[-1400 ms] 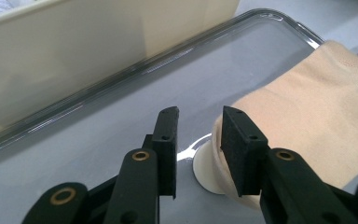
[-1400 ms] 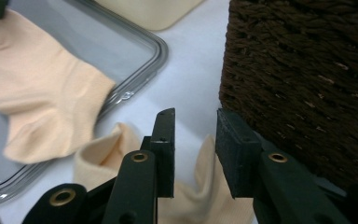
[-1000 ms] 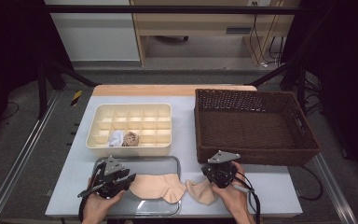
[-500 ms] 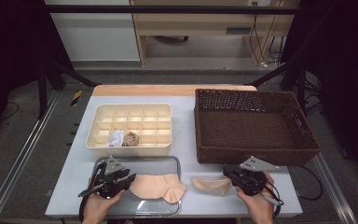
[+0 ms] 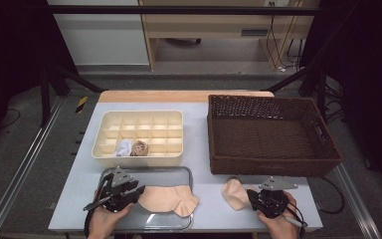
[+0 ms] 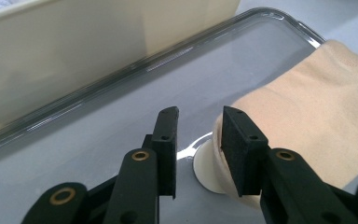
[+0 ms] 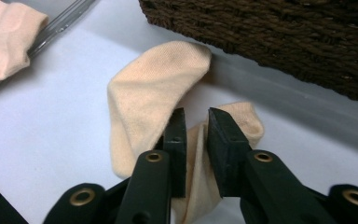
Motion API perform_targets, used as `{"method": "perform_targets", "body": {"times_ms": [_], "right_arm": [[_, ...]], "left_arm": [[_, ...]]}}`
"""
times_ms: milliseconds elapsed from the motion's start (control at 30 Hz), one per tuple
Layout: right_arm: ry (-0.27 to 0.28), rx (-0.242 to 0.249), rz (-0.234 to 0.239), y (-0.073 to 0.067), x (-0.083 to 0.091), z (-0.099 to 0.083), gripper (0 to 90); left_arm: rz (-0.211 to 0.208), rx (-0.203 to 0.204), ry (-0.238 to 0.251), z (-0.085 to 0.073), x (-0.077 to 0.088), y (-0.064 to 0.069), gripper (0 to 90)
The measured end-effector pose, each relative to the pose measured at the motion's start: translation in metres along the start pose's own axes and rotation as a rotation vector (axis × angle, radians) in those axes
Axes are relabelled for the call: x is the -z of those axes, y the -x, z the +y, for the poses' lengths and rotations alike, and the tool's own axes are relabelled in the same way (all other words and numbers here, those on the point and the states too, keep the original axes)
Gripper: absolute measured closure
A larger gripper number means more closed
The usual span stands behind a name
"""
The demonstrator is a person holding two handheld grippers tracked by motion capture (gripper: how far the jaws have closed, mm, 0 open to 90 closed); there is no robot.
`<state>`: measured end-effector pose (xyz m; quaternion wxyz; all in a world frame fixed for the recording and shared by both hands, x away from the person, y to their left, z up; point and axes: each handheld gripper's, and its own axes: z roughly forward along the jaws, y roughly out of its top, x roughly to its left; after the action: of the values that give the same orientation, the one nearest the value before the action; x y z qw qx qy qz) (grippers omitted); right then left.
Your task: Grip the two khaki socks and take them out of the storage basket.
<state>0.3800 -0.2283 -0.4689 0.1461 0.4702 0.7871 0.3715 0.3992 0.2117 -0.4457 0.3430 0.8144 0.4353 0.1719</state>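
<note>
While the left claw (image 6: pixel 198 154) stands narrow beside one sock (image 6: pixel 307 126) — right claw (image 7: pixel 196 154) just parted astride another sock (image 7: pixel 154 98).

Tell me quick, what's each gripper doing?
Left gripper: fingers apart at the cuff of the sock on the tray, not pinching.
Right gripper: just opening, second sock loose between fingers.

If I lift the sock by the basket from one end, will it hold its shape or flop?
Probably flop: the sock already lies bent and creased on the table, so it looks like thin, limp fabric. It likely weighs little, and a fold stands between the right hand-held gripper's jaws, so it may bunch when pushed.
</note>
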Motion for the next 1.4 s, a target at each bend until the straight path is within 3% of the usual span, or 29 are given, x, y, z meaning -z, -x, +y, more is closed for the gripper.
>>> {"method": "perform_targets", "body": {"times_ms": [67,333,433,567,667,800,833,933,967,1000,1167,1300,1333,1400], "right_arm": [[0.014,0.001,0.002,0.0,0.003,0.002,73.6],[0.154,0.002,-0.013,0.0,0.022,0.027,70.2],[0.151,-0.005,-0.003,-0.002,0.02,0.029,69.7],[0.099,-0.021,0.031,-0.003,0.002,0.029,66.6],[0.049,-0.063,0.035,0.003,-0.014,0.028,63.6],[0.018,-0.063,0.036,0.003,-0.02,0.026,64.4],[0.01,-0.063,0.04,0.002,-0.021,0.025,65.6],[-0.017,-0.058,0.069,0.001,-0.023,0.025,83.4],[-0.017,-0.058,0.069,0.001,-0.023,0.025,83.4],[-0.026,-0.042,0.078,0.0,-0.022,0.026,90.0],[0.014,-0.015,0.07,-0.004,-0.015,0.033,90.0],[0.05,-0.004,0.083,-0.007,-0.012,0.039,89.5],[0.043,-0.012,0.058,-0.004,-0.014,0.039,78.0],[0.026,-0.034,0.033,0.001,-0.015,0.036,73.3]], "left_arm": [[0.0,-0.001,0.001,0.0,0.0,0.0,66.3],[0.0,-0.001,0.0,0.0,-0.001,0.0,66.2],[0.0,-0.003,-0.005,0.001,-0.001,0.0,66.2],[0.0,-0.002,0.001,0.0,-0.001,0.0,66.2],[0.001,0.002,-0.003,0.0,-0.001,0.0,66.5],[0.005,0.002,-0.008,0.0,-0.001,-0.001,68.4],[0.007,0.003,-0.01,0.0,-0.001,0.0,69.6],[0.012,-0.001,-0.021,0.0,-0.001,0.0,74.8],[0.016,0.0,-0.026,0.0,-0.001,-0.001,74.8],[0.021,0.004,-0.034,0.0,-0.001,-0.001,78.2],[0.027,0.017,-0.037,0.0,-0.001,-0.003,84.8],[0.024,0.014,-0.035,0.0,-0.001,-0.002,85.0],[0.025,0.016,-0.031,0.0,-0.001,-0.001,83.1],[0.024,0.011,-0.023,0.0,0.001,-0.002,80.6]]}}
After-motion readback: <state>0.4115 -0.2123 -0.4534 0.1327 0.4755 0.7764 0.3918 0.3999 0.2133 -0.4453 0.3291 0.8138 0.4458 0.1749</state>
